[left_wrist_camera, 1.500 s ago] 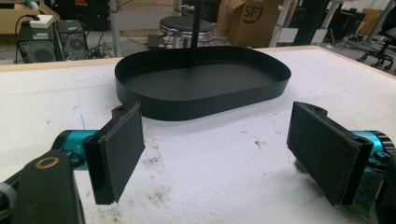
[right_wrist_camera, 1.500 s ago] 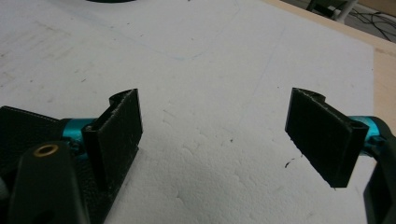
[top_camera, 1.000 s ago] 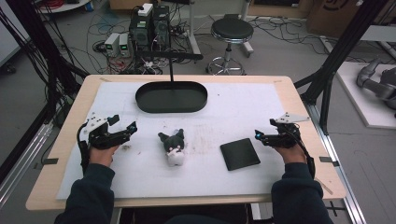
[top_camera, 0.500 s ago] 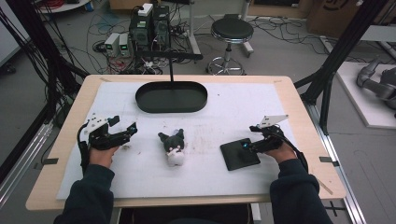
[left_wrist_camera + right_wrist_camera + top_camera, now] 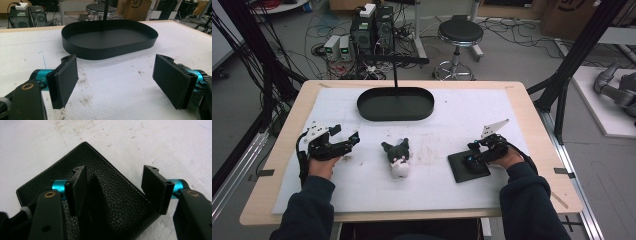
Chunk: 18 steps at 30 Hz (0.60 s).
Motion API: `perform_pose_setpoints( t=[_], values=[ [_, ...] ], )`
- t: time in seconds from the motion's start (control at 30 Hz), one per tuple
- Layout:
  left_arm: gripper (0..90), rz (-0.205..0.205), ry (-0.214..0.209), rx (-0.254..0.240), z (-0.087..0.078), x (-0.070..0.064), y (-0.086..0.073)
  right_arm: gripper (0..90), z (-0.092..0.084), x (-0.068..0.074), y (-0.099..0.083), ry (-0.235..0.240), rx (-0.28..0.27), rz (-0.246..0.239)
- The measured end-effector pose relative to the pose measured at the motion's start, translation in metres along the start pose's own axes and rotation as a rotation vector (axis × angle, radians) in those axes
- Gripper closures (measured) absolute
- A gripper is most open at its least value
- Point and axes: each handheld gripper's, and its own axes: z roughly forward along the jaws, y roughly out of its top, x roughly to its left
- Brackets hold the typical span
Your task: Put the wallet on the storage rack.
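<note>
A black leather wallet (image 5: pixel 463 171) (image 5: pixel 113 207) lies flat on the white mat at the right. My right gripper (image 5: pixel 471 158) (image 5: pixel 117 190) hangs low over it, tilted down. Its jaws have just been closing and still stand apart, one over the wallet's face, the other by its right edge, neither pad pressing on it. A small black and white plush toy (image 5: pixel 398 158) lies at the middle of the mat. My left gripper (image 5: pixel 351 140) (image 5: pixel 117 82) rests open at the left with nothing between its jaws, pointed toward the black oval tray (image 5: pixel 363 108) (image 5: pixel 110 52).
The tray stands at the back middle of the mat, with a thin black post rising behind it. A stool (image 5: pixel 460 33), computer boxes and cables are on the floor beyond the table. Bare white mat (image 5: pixel 492 110) lies between the tray and the wallet.
The right hand has come in leftward and down from the table's right edge onto the wallet, and its jaws have narrowed. The left hand and the plush toy have stayed put.
</note>
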Motion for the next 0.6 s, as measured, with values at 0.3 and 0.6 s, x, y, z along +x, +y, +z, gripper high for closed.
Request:
perform_pose_setpoints(
  t=[0.3,0.6],
  values=[
    [21.1,-0.005,0.010,0.007,-0.002,0.002,-0.001,70.7,-0.021,0.013,-0.004,-0.098,0.064,0.066],
    [21.1,-0.007,0.009,0.012,-0.001,0.001,-0.001,38.8,-0.006,0.014,0.000,-0.014,0.059,-0.020]
  ],
)
